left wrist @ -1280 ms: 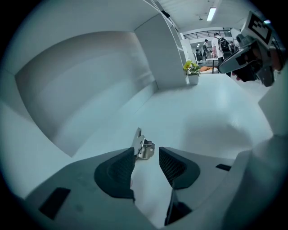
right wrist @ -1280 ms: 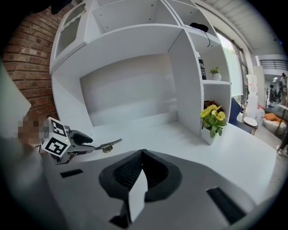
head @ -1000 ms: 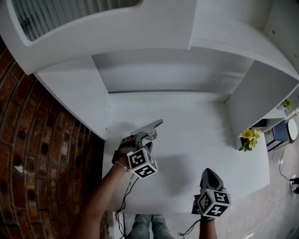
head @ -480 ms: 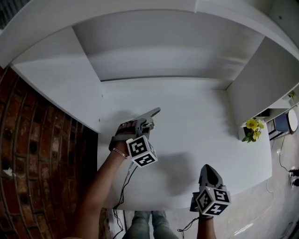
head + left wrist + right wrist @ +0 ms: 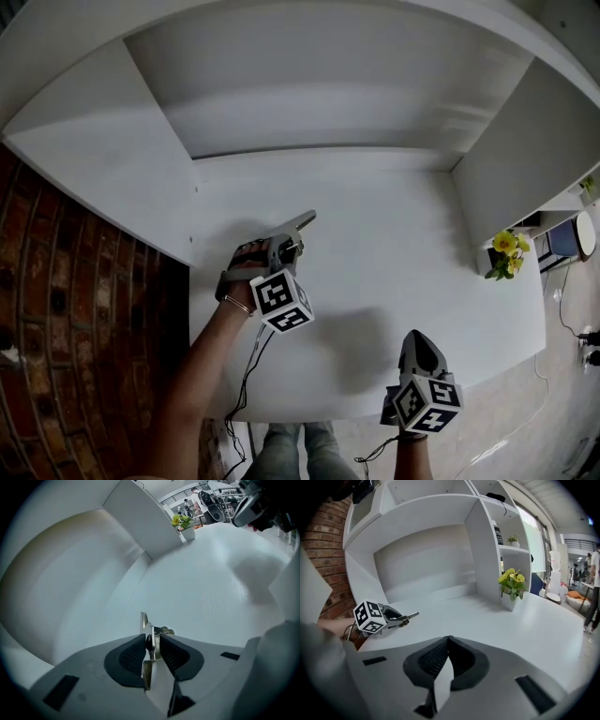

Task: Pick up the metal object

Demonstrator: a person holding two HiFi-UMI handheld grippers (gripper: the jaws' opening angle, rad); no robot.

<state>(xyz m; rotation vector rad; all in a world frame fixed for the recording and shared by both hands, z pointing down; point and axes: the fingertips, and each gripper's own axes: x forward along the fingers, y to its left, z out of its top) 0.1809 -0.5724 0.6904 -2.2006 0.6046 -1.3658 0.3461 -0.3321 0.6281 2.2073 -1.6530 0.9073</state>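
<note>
Head view: the left gripper [image 5: 285, 251] sits left of centre over the white desk [image 5: 403, 244], on a bare forearm [image 5: 202, 366] that comes up from the lower left. The metal object [image 5: 302, 223], a thin grey strip, sticks out of its fingers toward the upper right. The right gripper [image 5: 418, 345] is at the lower right by the desk's front edge, well apart from the left one. A brick wall [image 5: 66, 309] fills the left edge, and a plant [image 5: 504, 255] with yellow flowers stands at the right

Left gripper view: the fingers [image 5: 132, 656] have just been closing and now pinch the metal object [image 5: 149, 637] edge-on between their dark pads, just below centre. Its tip and a small brass-coloured fitting show past them. Whether it touches the desk cannot be told. The plant [image 5: 183, 523] is at the top, the right gripper [image 5: 251, 506] in the upper right corner

Right gripper view: the right gripper [image 5: 448, 640] has its fingers pressed together with nothing between them. At mid left the left gripper [image 5: 399, 618] holds the metal object [image 5: 411, 615], which pokes rightward low over the desk. The plant [image 5: 512, 585] stands right of centre
</note>
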